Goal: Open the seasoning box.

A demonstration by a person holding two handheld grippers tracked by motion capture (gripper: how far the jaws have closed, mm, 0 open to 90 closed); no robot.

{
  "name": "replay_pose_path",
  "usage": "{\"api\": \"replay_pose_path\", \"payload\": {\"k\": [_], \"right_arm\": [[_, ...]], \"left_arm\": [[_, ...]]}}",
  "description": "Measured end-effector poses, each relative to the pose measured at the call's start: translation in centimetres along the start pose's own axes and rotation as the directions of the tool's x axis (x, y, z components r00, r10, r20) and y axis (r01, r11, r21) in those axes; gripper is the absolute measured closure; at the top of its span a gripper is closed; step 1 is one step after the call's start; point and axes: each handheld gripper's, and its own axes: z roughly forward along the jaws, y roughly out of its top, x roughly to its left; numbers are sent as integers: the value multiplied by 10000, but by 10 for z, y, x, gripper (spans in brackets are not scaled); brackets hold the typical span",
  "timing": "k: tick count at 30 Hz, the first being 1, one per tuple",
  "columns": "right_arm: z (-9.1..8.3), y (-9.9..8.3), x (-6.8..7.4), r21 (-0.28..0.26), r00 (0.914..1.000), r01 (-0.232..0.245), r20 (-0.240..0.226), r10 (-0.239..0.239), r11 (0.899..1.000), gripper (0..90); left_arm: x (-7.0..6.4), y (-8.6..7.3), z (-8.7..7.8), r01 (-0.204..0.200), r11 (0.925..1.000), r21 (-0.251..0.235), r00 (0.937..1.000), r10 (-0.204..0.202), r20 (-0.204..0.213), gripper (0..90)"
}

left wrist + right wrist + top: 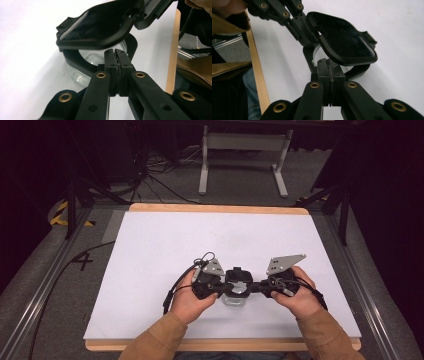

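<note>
A clear container with a black hinged lid [236, 287] sat on the white counter [150, 250] between both tools. The left hand-held gripper [115, 53] and the right hand-held gripper [328, 62] each were clamped on its black rim, lid raised.

Clear container [234, 299] on white table [165, 250]
</note>
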Motion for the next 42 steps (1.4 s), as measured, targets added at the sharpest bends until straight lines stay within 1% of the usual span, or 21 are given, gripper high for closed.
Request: {"api": "replay_pose_path", "payload": {"k": [1, 3, 5, 7, 10, 12, 15, 17, 18, 23, 26, 28, 30, 33, 34, 35, 38, 39, 40, 41, 42], "right_arm": [[0, 0, 0, -83, 10000, -16, 14, 16, 10000, 900], [0, 1, 0, -236, 9999, -50, 108, 53, 9997, 900], [0, 1, 0, -411, 9998, -91, 193, 99, 9991, 900], [-2, 3, 0, -725, 9994, -111, 319, 135, 9973, 900], [-3, 5, -1, -992, 9988, -146, 451, 191, 9950, 900], [-4, 7, -2, -1193, 9984, -204, 493, 264, 9926, 900], [-4, 10, -4, -1476, 9961, -201, 820, 325, 9888, 900], [-4, 12, -4, -1708, 9919, -315, 1156, 518, 9848, 900], [-3, 14, -5, -1791, 9893, -285, 1361, 534, 9834, 900], [-1, 20, -9, -1974, 9793, -109, 1962, 504, 9803, 900], [1, 21, -11, -2077, 9764, -146, 2079, 587, 9781, 900], [2, 22, -14, -2166, 9705, -229, 2294, 737, 9760, 900], [3, 22, -19, -2274, 9597, -465, 2601, 1067, 9727, 900], [4, 22, -22, -2318, 9564, -565, 2666, 1193, 9711, 900], [5, 21, -23, -2330, 9522, -666, 2756, 1316, 9702, 900], [6, 21, -23, -2309, 9509, -692, 2789, 1342, 9705, 900], [6, 21, -23, -2292, 9498, -741, 2804, 1387, 9706, 900], [5, 21, -22, -2294, 9504, -694, 2806, 1342, 9709, 900], [4, 21, -21, -2319, 9526, -646, 2755, 1292, 9706, 900], [4, 21, -21, -2319, 9526, -646, 2755, 1292, 9706, 900], [2, 20, -19, -2361, 9571, -593, 2627, 1225, 9699, 898]], "left_arm": [[-1, -1, 0, 89, 9999, -64, 9999, -89, -67, 894], [-3, -1, 1, 44, 9999, -117, 9998, -46, -203, 895], [-4, 0, 2, 28, 10000, -60, 9998, -29, -215, 896], [-5, 0, 2, 108, 9999, -94, 9998, -109, -186, 897], [-5, -1, 3, 209, 9997, -95, 9996, -210, -165, 898], [-4, 0, 3, 178, 9997, -140, 9997, -180, -184, 899], [-4, -1, 3, 208, 9997, -151, 9996, -210, -172, 899], [-3, -1, 3, 236, 9997, -97, 9997, -237, -114, 900], [-3, -1, 3, 262, 9995, -174, 9996, -264, -103, 900], [-3, -1, 3, 259, 9995, -163, 9996, -260, -50, 900], [-2, -1, 3, 229, 9996, -145, 9997, -229, -28, 900], [-4, -1, 3, 128, 9998, -128, 9998, -130, -123, 900], [-4, 0, 3, 71, 10000, -43, 9998, -72, -181, 900], [-4, 0, 3, 110, 9999, -58, 9998, -111, -157, 900], [-4, 0, 3, 121, 9999, -61, 9998, -122, -151, 900], [-4, 0, 3, 128, 9999, -54, 9998, -129, -131, 900], [-2, 0, 3, 183, 9998, -83, 9998, -183, -14, 900], [-2, 0, 3, 183, 9998, -83, 9998, -183, -14, 900], [-2, -1, 1, 0, 10000, -81, 9999, -2, -142, 899], [-2, -1, 1, 0, 10000, -81, 9999, -2, -142, 895], [0, -1, -2, -44, 9999, -118, 9999, 42, -132, 872]]}}
